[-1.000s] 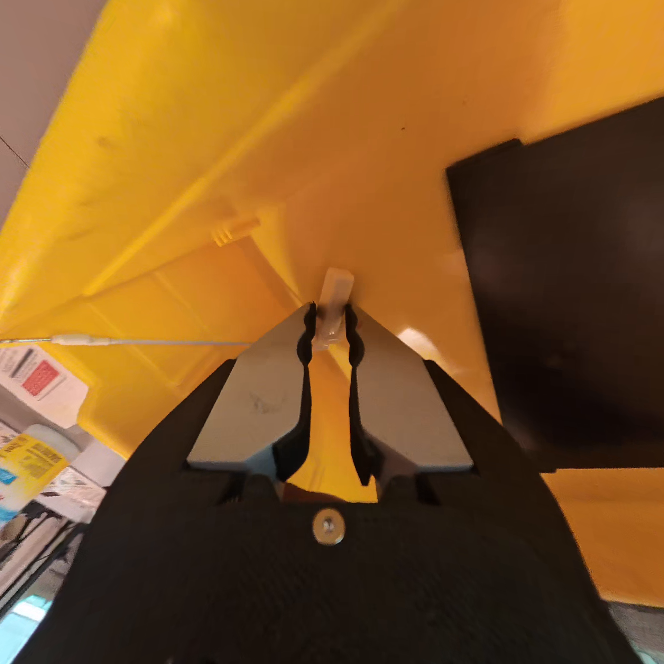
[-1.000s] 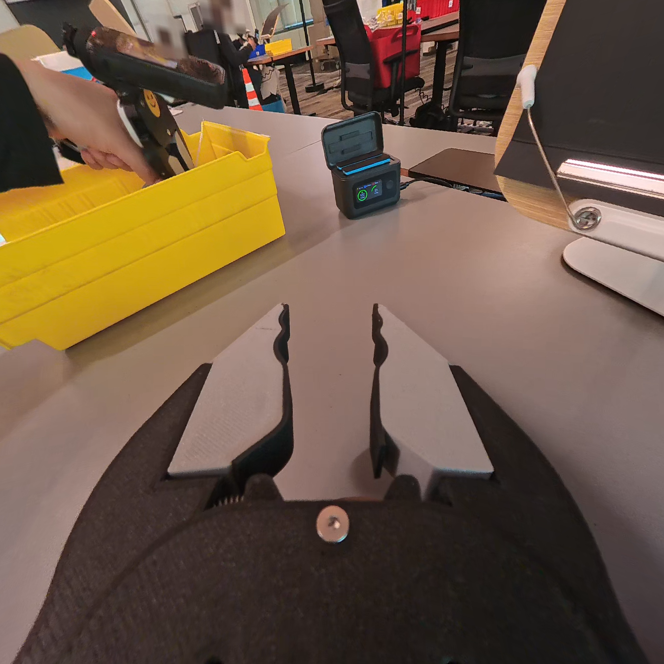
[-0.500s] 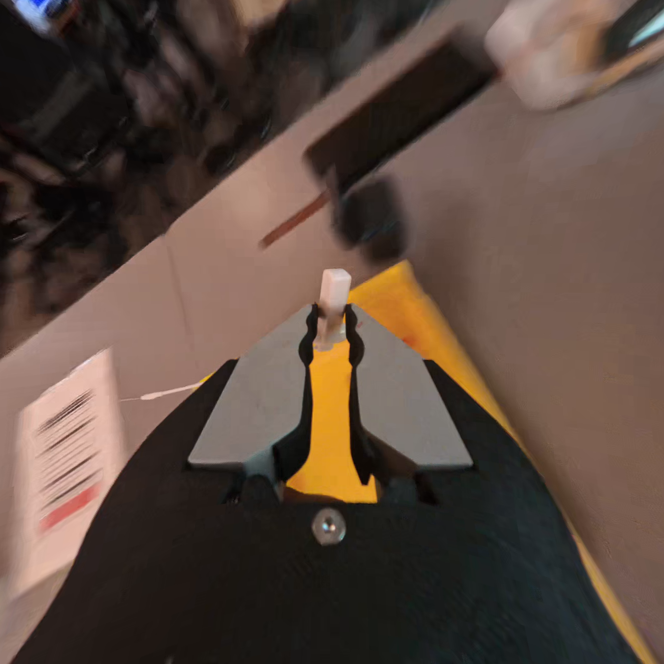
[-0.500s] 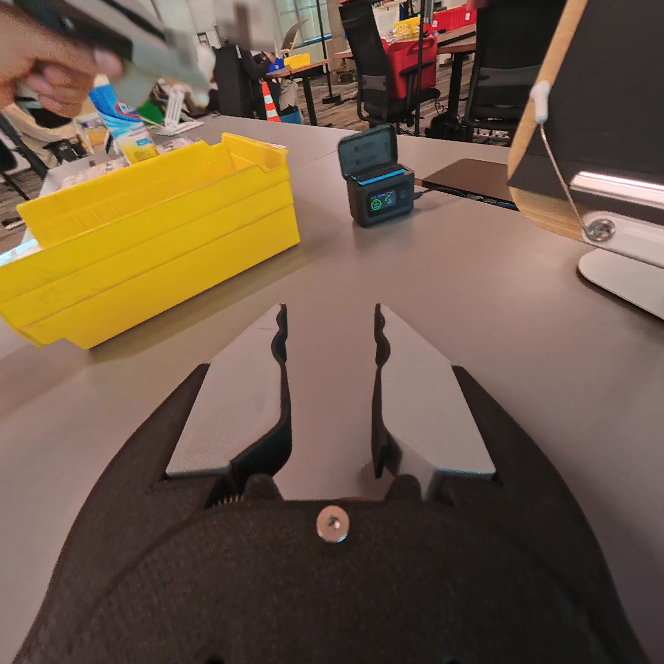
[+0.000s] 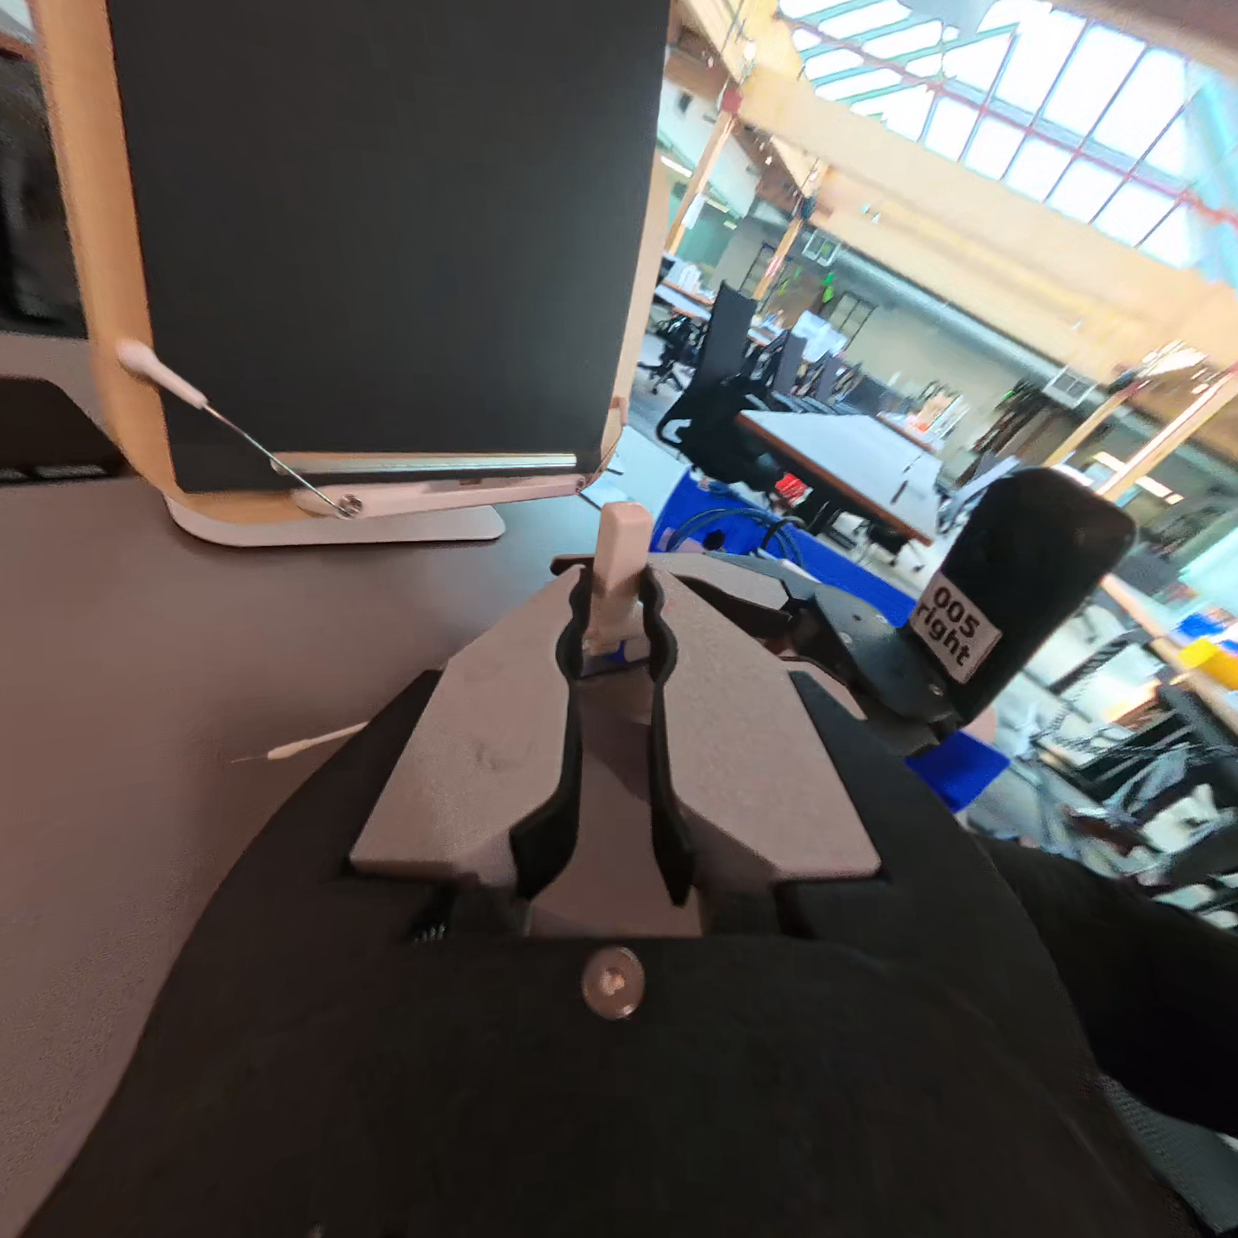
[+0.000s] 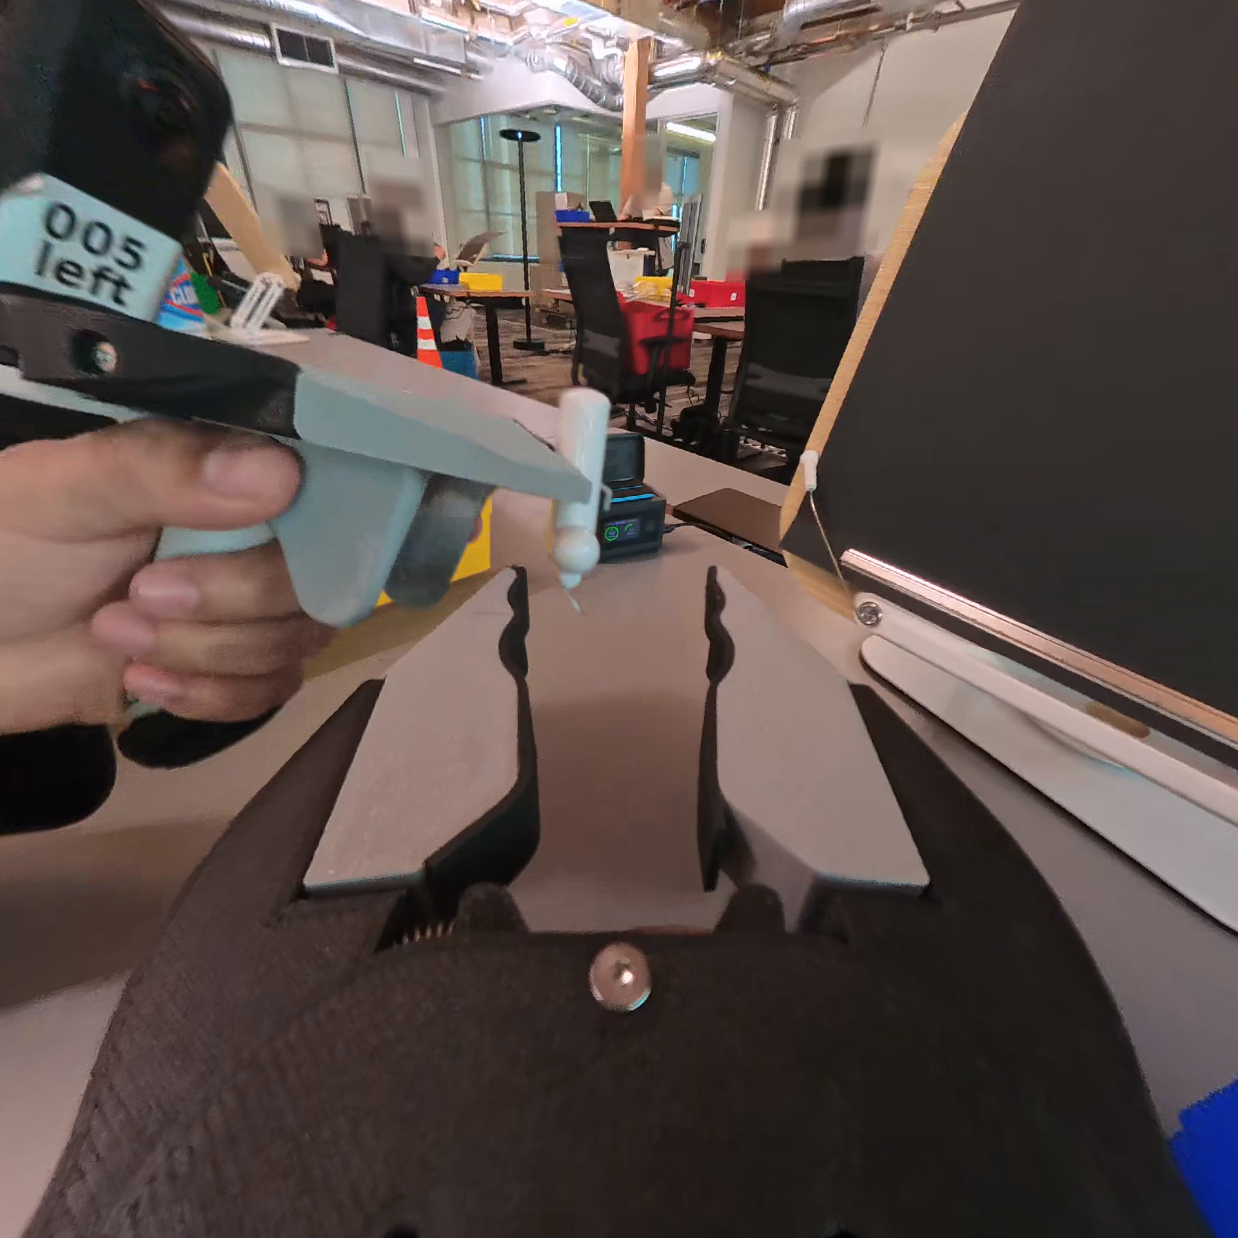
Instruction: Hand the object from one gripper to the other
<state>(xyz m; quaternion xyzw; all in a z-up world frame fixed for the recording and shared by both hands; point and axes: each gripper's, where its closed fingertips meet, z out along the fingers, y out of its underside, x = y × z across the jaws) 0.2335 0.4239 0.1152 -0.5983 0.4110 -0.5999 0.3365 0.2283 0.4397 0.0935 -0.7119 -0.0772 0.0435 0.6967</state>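
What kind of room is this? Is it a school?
More likely a big shared office or workshop: rows of desks with black office chairs, storage bins on the desks, an orange traffic cone and bare ceiling ducts.

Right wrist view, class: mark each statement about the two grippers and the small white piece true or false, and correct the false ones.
1. The left gripper is clamped on the white piece. True.
2. The right gripper is shut. False: its jaws stand apart, empty.
3. The white piece lies on the table. False: it is held above it.
4. A hand holds the left gripper. True.
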